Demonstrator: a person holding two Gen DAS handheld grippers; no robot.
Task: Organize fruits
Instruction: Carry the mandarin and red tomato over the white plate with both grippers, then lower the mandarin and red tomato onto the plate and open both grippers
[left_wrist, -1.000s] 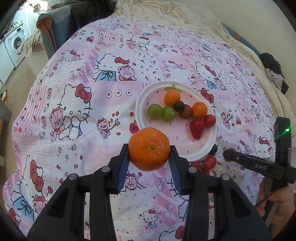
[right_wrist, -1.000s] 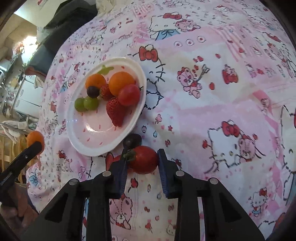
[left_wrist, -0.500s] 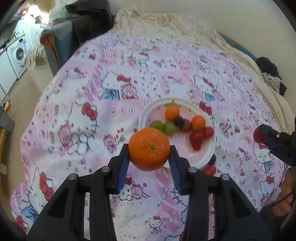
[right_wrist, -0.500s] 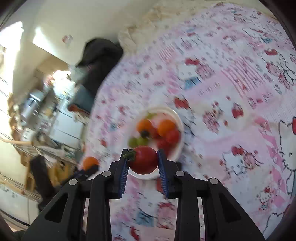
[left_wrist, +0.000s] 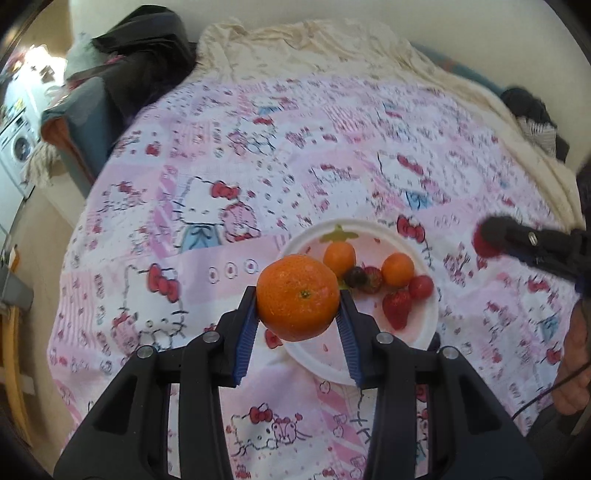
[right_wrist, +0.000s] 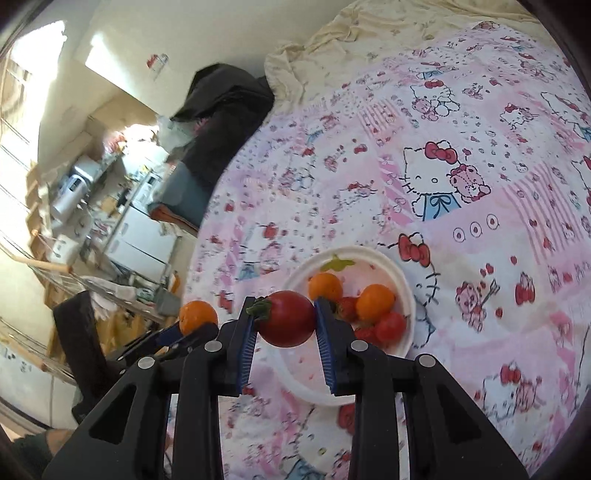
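Observation:
My left gripper (left_wrist: 298, 301) is shut on a big orange mandarin (left_wrist: 297, 296), held above the near left rim of a white plate (left_wrist: 424, 334). The plate holds two small oranges (left_wrist: 397, 269), a dark grape, strawberries (left_wrist: 396, 312) and a cherry tomato (left_wrist: 421, 287). My right gripper (right_wrist: 284, 319) is shut on a red tomato (right_wrist: 286, 323) with a green stalk, held above the plate (right_wrist: 404, 291). In the left wrist view the right gripper (left_wrist: 491, 238) hangs to the right of the plate. In the right wrist view the left gripper's mandarin (right_wrist: 197, 316) shows at the left.
The plate lies on a pink Hello Kitty bedspread (left_wrist: 207, 221). A cream sheet (left_wrist: 314, 48) is bunched at the far side. Dark clothes on a chair (left_wrist: 133, 66) stand at the far left edge. A dark grape (left_wrist: 434, 338) lies by the plate's near right rim.
Both grippers have risen well above the bedspread with their fruit still held. The plate now looks smaller and farther below. The right gripper has tilted up towards the room.

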